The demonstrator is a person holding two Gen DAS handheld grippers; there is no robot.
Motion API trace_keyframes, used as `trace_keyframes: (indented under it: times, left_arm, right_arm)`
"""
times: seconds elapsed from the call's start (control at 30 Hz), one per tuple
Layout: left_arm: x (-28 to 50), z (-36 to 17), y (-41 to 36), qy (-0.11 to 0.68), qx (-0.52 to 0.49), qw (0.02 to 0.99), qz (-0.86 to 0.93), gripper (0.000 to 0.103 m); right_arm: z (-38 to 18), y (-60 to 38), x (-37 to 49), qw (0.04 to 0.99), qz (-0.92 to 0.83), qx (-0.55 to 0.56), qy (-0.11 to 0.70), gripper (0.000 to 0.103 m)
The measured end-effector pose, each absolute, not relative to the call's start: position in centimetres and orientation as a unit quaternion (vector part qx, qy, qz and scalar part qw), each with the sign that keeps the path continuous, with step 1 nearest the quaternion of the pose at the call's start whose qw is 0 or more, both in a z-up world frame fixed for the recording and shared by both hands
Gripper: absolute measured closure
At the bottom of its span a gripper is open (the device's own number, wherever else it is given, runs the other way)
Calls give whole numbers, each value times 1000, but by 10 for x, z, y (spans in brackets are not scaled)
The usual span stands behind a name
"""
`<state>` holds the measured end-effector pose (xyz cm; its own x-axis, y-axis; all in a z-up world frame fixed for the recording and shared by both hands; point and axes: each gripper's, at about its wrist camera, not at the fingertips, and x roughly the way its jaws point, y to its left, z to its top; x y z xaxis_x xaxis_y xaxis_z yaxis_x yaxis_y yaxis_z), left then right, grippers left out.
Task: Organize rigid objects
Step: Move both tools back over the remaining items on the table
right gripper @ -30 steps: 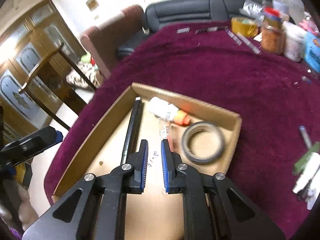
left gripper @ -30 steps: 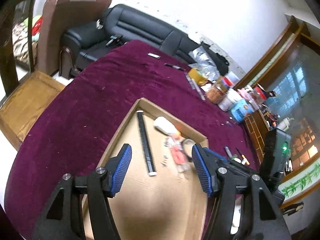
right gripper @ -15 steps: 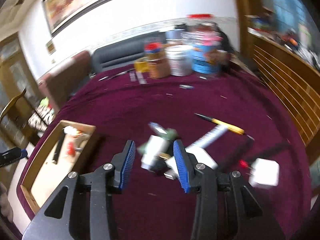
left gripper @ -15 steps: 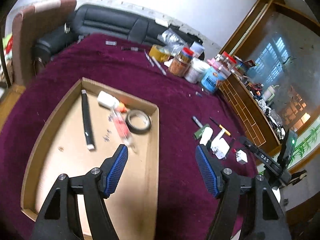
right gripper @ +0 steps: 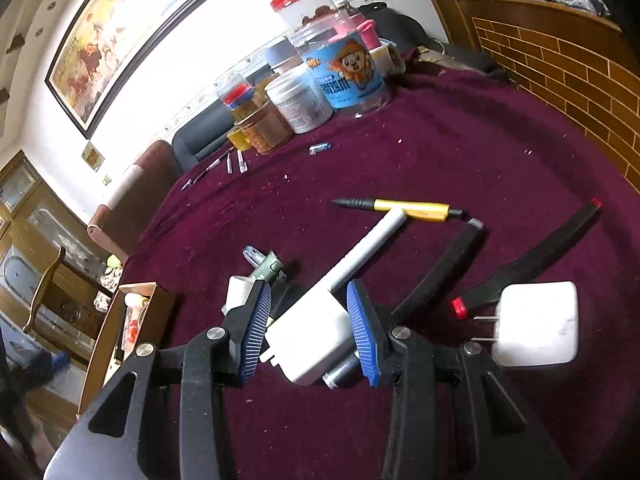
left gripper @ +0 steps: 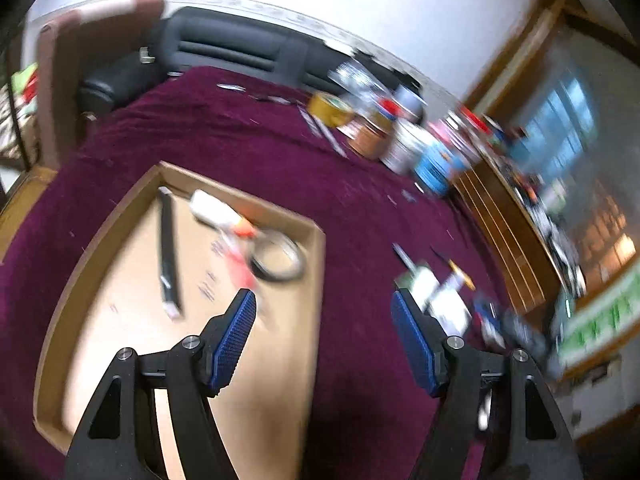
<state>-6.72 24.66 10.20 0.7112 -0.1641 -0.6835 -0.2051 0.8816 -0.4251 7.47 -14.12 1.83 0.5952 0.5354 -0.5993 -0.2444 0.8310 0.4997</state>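
My right gripper [right gripper: 308, 300] is open, its jaws on either side of a white plug adapter [right gripper: 310, 334] lying on the maroon tablecloth; I cannot tell whether they touch it. Around it lie a white marker [right gripper: 360, 252], a yellow pen [right gripper: 408, 208], two black sticks [right gripper: 532, 252], a second white charger [right gripper: 536, 330] and a green clip [right gripper: 270, 268]. My left gripper [left gripper: 322, 306] is open and empty above the right edge of the cardboard tray [left gripper: 318, 272], which holds a black stick [left gripper: 168, 248], a tape ring [left gripper: 278, 256] and a white bottle [left gripper: 212, 210].
Jars and tubs [right gripper: 304, 92] stand at the table's far edge, with pens [right gripper: 236, 162] and a small battery [right gripper: 320, 147] near them. A brick-patterned wooden counter [right gripper: 560, 60] borders the right side. A sofa [left gripper: 232, 48] and chair stand behind the table.
My right gripper left the tray, swung right to the loose pile, opened, and now straddles the white adapter. My left gripper stayed open and shifted over the tray's right edge.
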Motion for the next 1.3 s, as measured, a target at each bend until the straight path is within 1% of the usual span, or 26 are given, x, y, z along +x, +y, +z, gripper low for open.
trace_keyframes:
  times: [0.07,0.13,0.2,0.37,0.43,0.8,0.93,1.0,1.07,1.13,1.2,1.23,1.3]
  left_arm:
    - [-49,92,264,390,-262,883,6,39]
    - [-34,78,268,398,-301,866,-40,39]
    - [-19,64,264,405,-329,849,-82,39]
    - [12,23,264,433,-372,816,-89,39]
    - [11,16,269,432,-382,813,-79,40]
    - [-23,20,326,385,-424,819,-36,39]
    - [-25,27,332,379,-424,822,-19,39]
    - [-27,40,320,381,-405,831,-27,39]
    - [-27,58,300,388,-361,847,-33,39]
    - [-21,78,265,401,-291,868,-42,39]
    - [-18,91,237,406,-243,879,-54,37]
    - [-14,97,216,410,-213,884,-65,35]
    - [-7,103,186,418,-177,888,-77,34]
  right_arm:
    - [16,-141,77,869,225,180,403,65]
    - [22,-143,73,880,228,172,379,65]
    - [23,-141,70,891,214,148,373,65]
    - [16,-142,76,888,205,143,386,65]
    - [15,-143,77,888,203,142,387,65]
    - [14,-143,79,891,193,130,389,65]
    - [13,-145,80,891,188,132,391,65]
    - [14,-145,79,893,187,130,388,65]
    - [17,-145,79,895,187,130,383,65]
    - [22,-149,81,893,194,153,376,65]
    - [31,-158,89,887,203,192,367,65]
    - [35,-164,95,887,199,207,362,65]
    - [37,-176,109,884,190,234,357,54]
